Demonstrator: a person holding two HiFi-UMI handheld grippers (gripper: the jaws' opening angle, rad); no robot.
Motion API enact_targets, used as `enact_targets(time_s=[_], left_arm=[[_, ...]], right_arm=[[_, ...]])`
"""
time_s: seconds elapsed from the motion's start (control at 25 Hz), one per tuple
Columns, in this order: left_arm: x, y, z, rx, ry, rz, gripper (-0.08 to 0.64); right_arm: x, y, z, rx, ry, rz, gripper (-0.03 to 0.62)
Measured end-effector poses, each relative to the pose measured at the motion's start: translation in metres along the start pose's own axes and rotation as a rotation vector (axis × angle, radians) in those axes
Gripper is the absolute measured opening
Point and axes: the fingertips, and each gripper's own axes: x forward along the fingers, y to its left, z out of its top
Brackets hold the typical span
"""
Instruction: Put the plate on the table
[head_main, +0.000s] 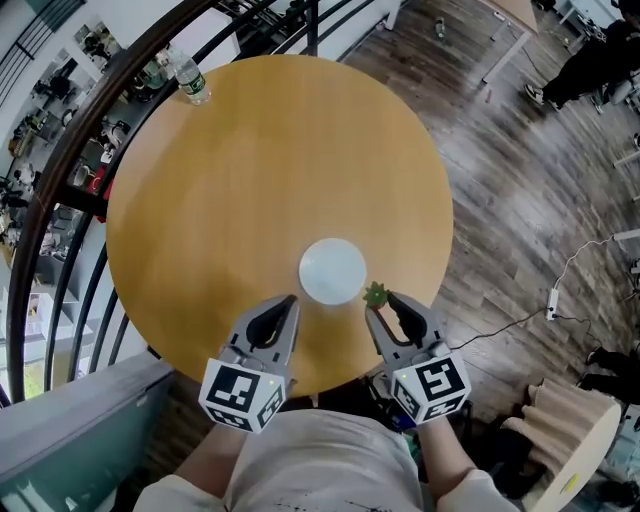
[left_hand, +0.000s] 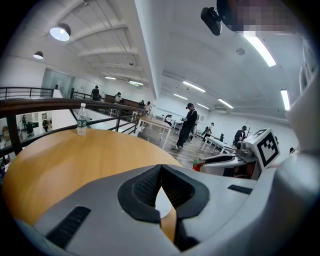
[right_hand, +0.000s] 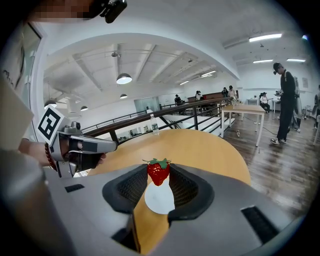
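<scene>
A small white plate (head_main: 332, 271) lies flat on the round wooden table (head_main: 250, 170), near its front edge. My left gripper (head_main: 288, 301) hovers just left of the plate, its jaws shut with nothing between them; the plate (left_hand: 163, 202) shows below its tips. Just right of the plate, my right gripper (head_main: 378, 300) is shut on a red strawberry (right_hand: 158, 171) with a green top (head_main: 376, 294). The plate (right_hand: 160, 198) lies beneath that fruit in the right gripper view.
A clear water bottle (head_main: 190, 80) stands at the table's far left edge. A dark railing (head_main: 90, 120) curves behind the table. To the right is wooden floor (head_main: 520, 200), with a cable and people standing farther off.
</scene>
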Motion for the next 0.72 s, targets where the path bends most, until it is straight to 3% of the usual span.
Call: enact_targets(time_s=[0.72], left_arm=[[0.032, 0.025, -0.046, -0.003, 0.074, 0.008, 0.023]], right_arm=[[0.064, -0.012, -0.046, 0.008, 0.079, 0.032, 0.15]])
